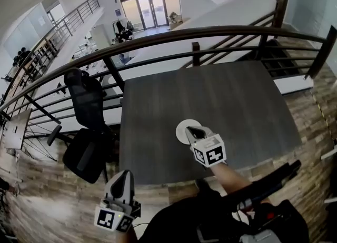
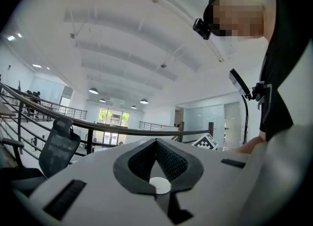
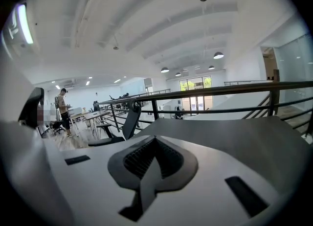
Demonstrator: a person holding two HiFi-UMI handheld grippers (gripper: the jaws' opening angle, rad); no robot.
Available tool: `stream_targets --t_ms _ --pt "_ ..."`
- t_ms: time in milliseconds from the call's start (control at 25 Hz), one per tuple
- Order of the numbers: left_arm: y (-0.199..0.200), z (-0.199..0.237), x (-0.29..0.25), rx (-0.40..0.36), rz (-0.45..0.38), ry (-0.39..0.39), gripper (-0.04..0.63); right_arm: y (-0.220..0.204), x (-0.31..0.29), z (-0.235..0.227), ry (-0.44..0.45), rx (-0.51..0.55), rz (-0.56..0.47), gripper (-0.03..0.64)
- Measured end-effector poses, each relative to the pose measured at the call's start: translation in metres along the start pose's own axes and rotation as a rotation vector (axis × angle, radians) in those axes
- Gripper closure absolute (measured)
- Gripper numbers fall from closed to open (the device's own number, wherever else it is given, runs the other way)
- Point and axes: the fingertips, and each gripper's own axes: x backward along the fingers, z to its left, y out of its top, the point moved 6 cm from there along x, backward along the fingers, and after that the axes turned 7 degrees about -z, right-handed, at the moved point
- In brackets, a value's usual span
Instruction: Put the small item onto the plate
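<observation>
The right claw (image 1: 196,131) hangs low over the near part of a dark grey table (image 1: 247,100). Its tips are above a white plate (image 1: 181,130), and the plate's left rim shows just to the left of them. The rest of the plate is hidden under the claw's body. In the right gripper view the jaws are pressed fully together with nothing between them. Beyond the tips only bare tabletop runs out to a dark railing (image 1: 210,32) at the far edge. The small item cannot be made out on the part of the plate that shows, nor on the table around this claw. Whether it lies beneath the claw cannot be told. The left claw (image 1: 122,178) is well back and to the left of the right one. It is off the table's near edge, over the wood floor and close to the person's body, with its tips pointing away from the person. In the left gripper view its jaws are drawn together too. A small white round spot (image 2: 160,185) sits at the base of the pads, and it is unclear whether that is a loose object or part of the claw. A black office chair (image 1: 84,131) stands ahead and to the left of this claw, beside the table's left edge.
</observation>
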Motion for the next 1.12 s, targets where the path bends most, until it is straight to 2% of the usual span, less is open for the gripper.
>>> stream_targets --t_ms 120,240,320,440,600,880,1120 --pt "0.005 0.0 0.002 0.032 -0.038 -0.063 0.592 0.011 0.02 0.02 -0.004 0.007 -0.022 0.614" --pt "0.002 -0.003 0.011 0.016 -0.04 -0.111 0.592 0.016 0.042 0.039 -0.012 0.023 -0.039 0.614" --pt "0.0 -0.007 0.015 0.033 -0.049 -0.155 0.592 0.019 0.058 0.048 -0.034 0.03 -0.053 0.614" --pt "-0.012 -0.005 0.025 0.027 -0.013 -0.189 0.592 0.021 0.082 0.06 -0.068 0.017 -0.071 0.614" --pt "-0.019 -0.008 0.029 0.057 -0.006 -0.241 0.592 0.014 0.104 0.07 -0.109 0.003 -0.069 0.614" --pt "-0.018 -0.028 0.019 0.029 0.01 -0.278 0.592 0.022 0.131 0.071 -0.094 0.009 -0.097 0.614" --pt "-0.011 -0.068 -0.012 0.034 0.004 -0.265 0.591 0.034 0.157 0.038 -0.063 0.011 -0.121 0.614"
